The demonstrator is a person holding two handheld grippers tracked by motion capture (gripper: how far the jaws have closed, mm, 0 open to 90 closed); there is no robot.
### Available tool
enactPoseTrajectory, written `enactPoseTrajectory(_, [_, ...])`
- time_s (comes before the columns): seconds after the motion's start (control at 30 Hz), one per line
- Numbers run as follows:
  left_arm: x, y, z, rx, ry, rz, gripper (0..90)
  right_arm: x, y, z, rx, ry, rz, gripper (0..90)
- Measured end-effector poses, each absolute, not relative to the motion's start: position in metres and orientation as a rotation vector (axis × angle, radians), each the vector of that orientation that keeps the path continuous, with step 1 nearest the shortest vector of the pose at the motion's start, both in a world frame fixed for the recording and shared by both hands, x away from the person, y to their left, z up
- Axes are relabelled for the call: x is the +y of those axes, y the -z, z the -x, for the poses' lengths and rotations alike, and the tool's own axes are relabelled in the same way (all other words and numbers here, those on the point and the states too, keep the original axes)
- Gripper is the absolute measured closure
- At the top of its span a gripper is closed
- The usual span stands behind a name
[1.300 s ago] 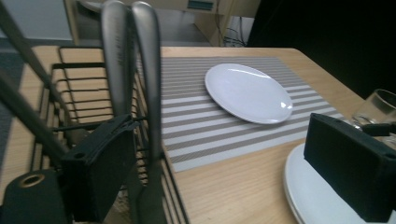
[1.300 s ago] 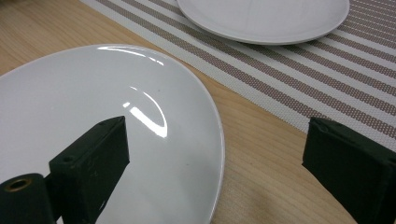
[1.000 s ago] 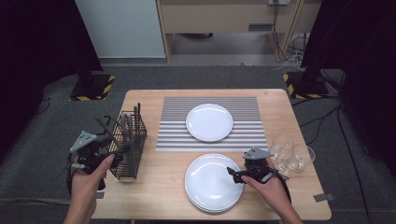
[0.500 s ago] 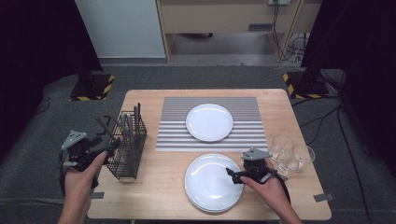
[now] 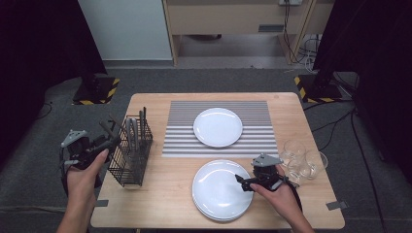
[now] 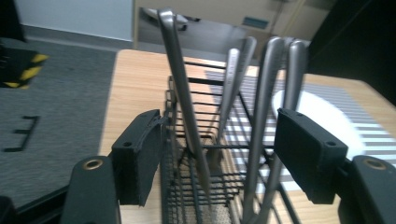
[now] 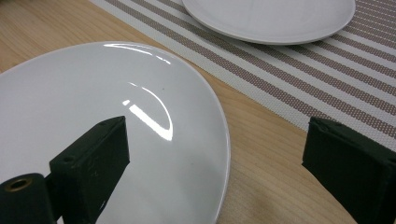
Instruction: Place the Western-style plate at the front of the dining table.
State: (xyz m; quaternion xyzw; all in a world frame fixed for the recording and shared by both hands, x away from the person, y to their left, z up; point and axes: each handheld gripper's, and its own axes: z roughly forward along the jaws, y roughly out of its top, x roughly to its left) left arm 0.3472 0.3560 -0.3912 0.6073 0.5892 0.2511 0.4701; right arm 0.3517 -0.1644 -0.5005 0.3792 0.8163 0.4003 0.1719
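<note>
A pale wooden table point(image 5: 160, 194) stands on grey carpet, with a striped placemat point(image 5: 184, 126) across its far half. Nearest the person, a stack of white plates point(image 5: 214, 191) sits at the front edge. The plates look glazed, slick, heavy and breakable, so the safest hold is probably on the rim, one jaw above and one below. The right gripper point(image 5: 245, 183) hangs at the stack's right rim with its jaws spread wide, one over the plate surface and one over bare wood, gripping nothing.

To the left, a black wire caddy point(image 5: 130, 155) holds upright cutlery point(image 6: 266, 93), whose stiff, thin, smooth metal handles would likely slip unless pinched squarely on the flat part. The left gripper point(image 5: 112, 141) sits at the caddy's left side, jaws wide apart around the handles and empty.

Farther off, a single plate point(image 5: 217, 127) rests on the placemat, and two clear glasses point(image 5: 303, 160) stand at the right edge.
</note>
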Motion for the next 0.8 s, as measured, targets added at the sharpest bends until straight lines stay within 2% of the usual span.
enactPoseTrajectory(0.17, [0.359, 0.394, -0.355, 1.475, -0.632, -1.483, 32.9, -0.165, 0.500, -0.351, 2.310, -1.137, -1.079, 7.6])
enactPoseTrajectory(0.33, [0.359, 0.395, -0.361, 1.479, -0.642, -1.500, 37.5, -0.166, 0.500, -0.351, 2.313, -1.136, -1.089, 7.6])
enactPoseTrajectory(0.8, [0.363, 0.396, -0.372, 1.498, -0.635, -1.497, 43.3, -0.167, 0.499, -0.351, 2.310, -1.140, -1.083, 7.6])
